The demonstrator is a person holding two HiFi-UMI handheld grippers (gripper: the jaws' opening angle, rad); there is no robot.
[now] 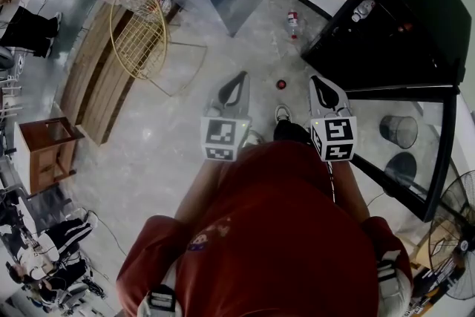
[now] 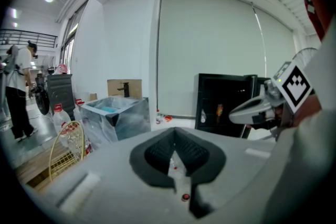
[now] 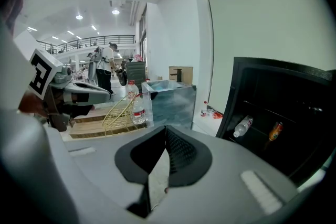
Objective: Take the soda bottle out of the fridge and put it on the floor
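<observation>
Head view: left hand-held gripper (image 1: pixel 239 79), right hand-held gripper (image 1: pixel 318 82) closed, empty; 1 fridge (image 1: pixel 423 11) holds 2 bottles (image 3: pixel 242 127) (image 3: pixel 275 131).

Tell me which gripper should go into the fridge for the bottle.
Probably right. The right gripper is on the side of the open fridge, and its view looks straight at a shelved bottle. The left gripper sits farther from it. Both are shut and empty.

Fridge (image 1: pixel 401 26) stands ahead on the right with its door (image 1: pixel 444 152) open. Inside, a water bottle (image 3: pixel 242 127) lies left of a soda bottle (image 3: pixel 275 131). A small bottle (image 1: pixel 293 22) stands on the floor (image 1: pixel 223 63) left of the fridge. Wire basket (image 1: pixel 137 30) stands against wooden planks (image 1: pixel 96 78) at left. Bin (image 1: pixel 399 131) sits beyond the door.
</observation>
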